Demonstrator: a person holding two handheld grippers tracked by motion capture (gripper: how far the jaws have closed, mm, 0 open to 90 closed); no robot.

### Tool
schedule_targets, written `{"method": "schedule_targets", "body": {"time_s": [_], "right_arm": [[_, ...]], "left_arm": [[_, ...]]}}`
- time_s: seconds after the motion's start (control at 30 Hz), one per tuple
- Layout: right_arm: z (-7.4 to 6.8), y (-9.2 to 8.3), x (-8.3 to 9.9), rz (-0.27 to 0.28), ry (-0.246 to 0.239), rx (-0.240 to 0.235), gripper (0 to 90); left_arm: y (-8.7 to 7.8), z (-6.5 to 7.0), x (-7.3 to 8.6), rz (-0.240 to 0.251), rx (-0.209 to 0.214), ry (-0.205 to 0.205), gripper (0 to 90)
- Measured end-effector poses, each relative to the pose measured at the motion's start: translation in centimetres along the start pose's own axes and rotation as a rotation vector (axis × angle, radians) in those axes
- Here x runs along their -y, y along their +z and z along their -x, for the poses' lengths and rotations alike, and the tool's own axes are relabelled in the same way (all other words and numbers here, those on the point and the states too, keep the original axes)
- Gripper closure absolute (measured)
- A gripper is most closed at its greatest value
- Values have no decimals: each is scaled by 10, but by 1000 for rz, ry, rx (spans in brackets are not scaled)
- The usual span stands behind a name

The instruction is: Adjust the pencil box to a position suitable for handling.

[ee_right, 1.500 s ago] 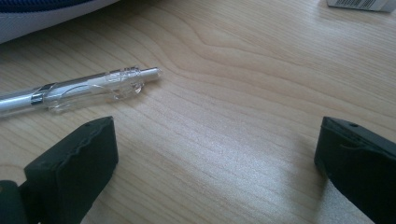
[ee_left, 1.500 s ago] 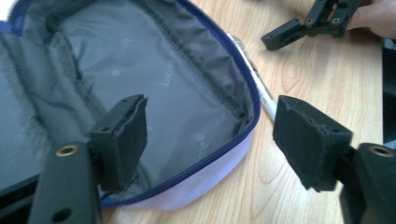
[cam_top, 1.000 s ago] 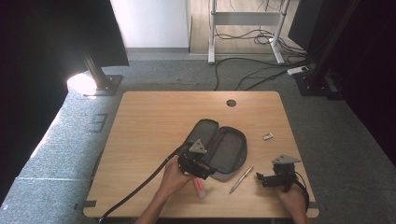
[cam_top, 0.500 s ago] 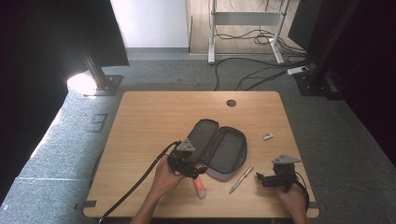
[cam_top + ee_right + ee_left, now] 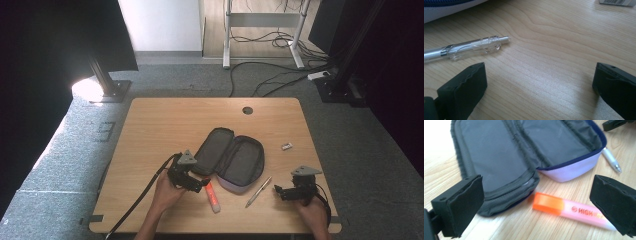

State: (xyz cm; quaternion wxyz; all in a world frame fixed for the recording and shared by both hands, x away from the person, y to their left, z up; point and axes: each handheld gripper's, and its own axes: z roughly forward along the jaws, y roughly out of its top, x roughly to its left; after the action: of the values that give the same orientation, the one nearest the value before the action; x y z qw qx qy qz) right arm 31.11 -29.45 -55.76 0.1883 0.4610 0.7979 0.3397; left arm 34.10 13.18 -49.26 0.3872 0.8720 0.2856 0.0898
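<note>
An open grey pencil case with a pale lilac outside lies unzipped near the middle of the table; its lining is bare. A pink highlighter with an orange cap lies on the wood just in front of the case. My left gripper is open, its jaws standing wide on either side of the highlighter, not touching it. A clear pen lies right of the case. My right gripper is open over bare wood beside the pen's end.
A small white eraser-like block lies toward the table's right edge. A round cable hole is at the far middle. Cables and desk legs stand on the floor beyond the table. A black cable trails off the front left.
My left gripper has drawn back toward the left, away from the case, leaving the pink highlighter uncovered on the table in front of it. The right gripper has stayed put.
</note>
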Motion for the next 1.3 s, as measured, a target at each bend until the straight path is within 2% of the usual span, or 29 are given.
{"method": "schedule_targets", "body": {"time_s": [0.33,0.5,1.07,1.3], "right_arm": [[0,0,0,0,0,0,0],[0,0,0,0,0,0,0],[0,0,0,0,0,0,0],[0,0,0,0,0,0,0]], "left_arm": [[-5,-10,18,2,-38,-26,0],[-4,-16,29,-11,-75,-30,0],[6,-25,52,-47,-96,-38,0],[12,-28,60,-78,-111,-38,0]]}}
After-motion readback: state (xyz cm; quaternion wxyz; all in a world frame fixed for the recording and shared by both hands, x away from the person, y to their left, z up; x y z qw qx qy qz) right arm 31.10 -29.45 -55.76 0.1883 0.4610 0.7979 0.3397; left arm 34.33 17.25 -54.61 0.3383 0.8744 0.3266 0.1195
